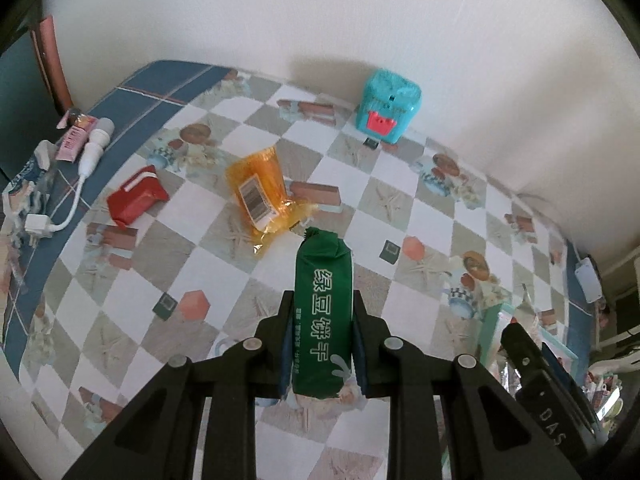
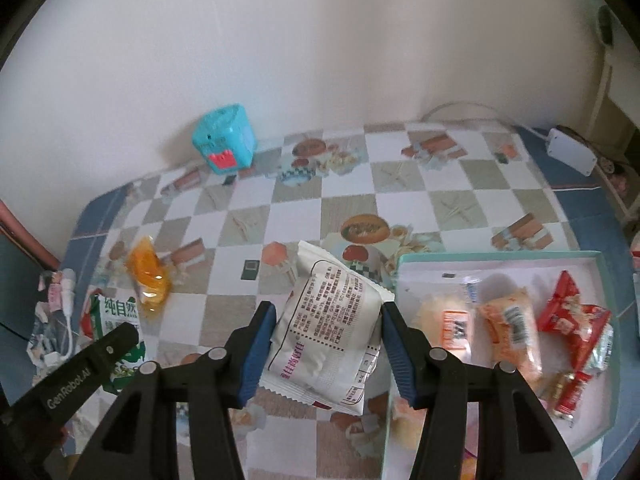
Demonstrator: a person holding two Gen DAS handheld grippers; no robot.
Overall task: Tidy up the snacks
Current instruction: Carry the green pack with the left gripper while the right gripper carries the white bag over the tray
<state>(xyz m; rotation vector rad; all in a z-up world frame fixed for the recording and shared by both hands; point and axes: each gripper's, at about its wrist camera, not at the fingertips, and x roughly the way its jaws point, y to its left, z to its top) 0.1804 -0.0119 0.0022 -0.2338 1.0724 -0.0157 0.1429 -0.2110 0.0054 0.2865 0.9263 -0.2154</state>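
Tablecloth (image 1: 280,128): checkered, food prints, blue border; spread against plain white wall (image 1: 320,12). Left gripper (image 1: 322,300) clamped on green biscuit pack (image 1: 323,312), held above cloth. Right gripper (image 2: 328,312) clamped on white snack packet (image 2: 332,328), just left of teal tray (image 2: 500,257) holding several snacks. Orange packet (image 1: 258,192) and red packet (image 1: 136,196) lie loose mid-table. Teal cube toy (image 1: 390,108) near wall; white charger cable (image 1: 86,160) at left border. Bare cloth between toy and tray.

You have open tablecloth (image 2: 400,200) through the middle toward the far edge; the turquoise box (image 2: 224,142) blocks there, the orange packet (image 2: 150,276) leftward.
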